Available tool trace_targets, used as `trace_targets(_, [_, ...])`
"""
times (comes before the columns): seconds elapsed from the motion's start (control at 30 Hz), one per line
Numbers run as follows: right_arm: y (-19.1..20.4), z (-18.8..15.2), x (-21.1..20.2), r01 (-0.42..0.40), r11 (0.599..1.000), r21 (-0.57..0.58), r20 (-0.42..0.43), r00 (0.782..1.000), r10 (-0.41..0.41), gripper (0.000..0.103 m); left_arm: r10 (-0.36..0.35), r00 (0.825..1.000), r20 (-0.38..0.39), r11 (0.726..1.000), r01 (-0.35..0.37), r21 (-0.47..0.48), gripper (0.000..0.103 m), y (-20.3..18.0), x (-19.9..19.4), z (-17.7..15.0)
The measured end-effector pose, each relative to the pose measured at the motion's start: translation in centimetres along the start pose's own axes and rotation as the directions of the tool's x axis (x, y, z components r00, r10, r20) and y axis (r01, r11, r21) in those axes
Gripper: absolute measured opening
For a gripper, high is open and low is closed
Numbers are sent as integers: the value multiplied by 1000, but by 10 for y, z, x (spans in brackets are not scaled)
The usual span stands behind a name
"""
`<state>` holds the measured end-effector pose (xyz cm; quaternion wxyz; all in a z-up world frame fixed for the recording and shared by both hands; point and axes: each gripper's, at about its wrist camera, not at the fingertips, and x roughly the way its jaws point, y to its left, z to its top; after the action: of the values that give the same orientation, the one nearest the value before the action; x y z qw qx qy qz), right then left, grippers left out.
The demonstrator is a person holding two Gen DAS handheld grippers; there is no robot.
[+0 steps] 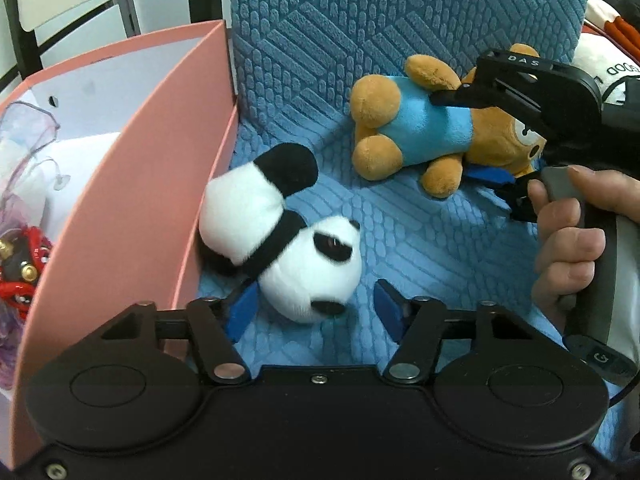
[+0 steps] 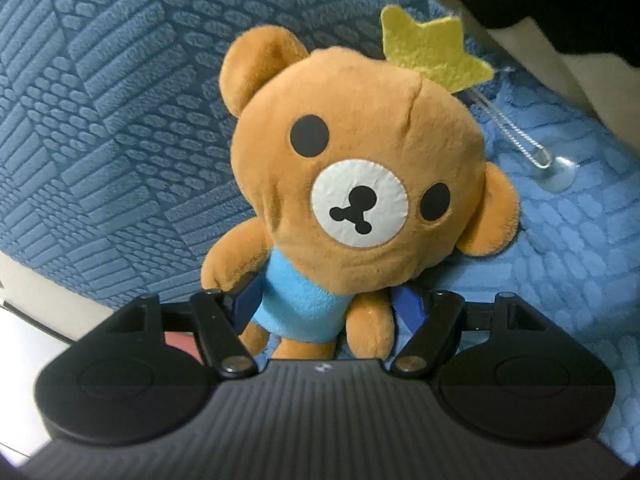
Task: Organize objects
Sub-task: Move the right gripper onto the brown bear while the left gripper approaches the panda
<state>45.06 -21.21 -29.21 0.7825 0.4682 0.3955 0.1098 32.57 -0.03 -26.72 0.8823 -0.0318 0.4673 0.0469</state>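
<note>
- "DAS" in pale raised letters on the top of the black body of the right tool [image 1: 486, 140], seen in the left wrist view; whether more letters follow cannot be told.
- A single "G" in a rounded mark on the dark lower end of the handle [image 1: 600, 358] held in the right hand [image 1: 568, 236].
- Dark letters, upside down, on a white item [image 1: 604, 68] at the right edge; they look like "DOOD" but the reading is unsure.
- Right wrist view: nothing readable.
</note>
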Motion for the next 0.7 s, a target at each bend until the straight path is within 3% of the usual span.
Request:
trace_targets(0.07, [0, 1, 3, -11, 1000, 13, -8, 1000, 11, 74, -3, 1000, 6, 1000, 3, -2, 49, 1, 1, 0])
trace_targets(0.2, [-1, 0, 5, 13, 1000, 3, 7, 1000, -13, 72, -22, 1000, 10, 1000, 22, -8, 28, 6, 1, 1])
trace_targets(0.4, [-5, 3, 0, -2, 1000, 6, 8, 1000, 2, 55, -51, 999, 12, 999, 51, 3, 12, 12, -1, 0])
trace_targets(0.53, [0, 4, -11, 14, 999, -44, 14, 1000, -13, 49, -76, 997, 13, 997, 76, 14, 10, 12, -6, -2])
trace_targets(0.7, [7, 4, -36, 63, 992, -111, 16, 998, -62, 47, -97, 995, 12, 995, 97, 7, 11, 15, -14, -3])
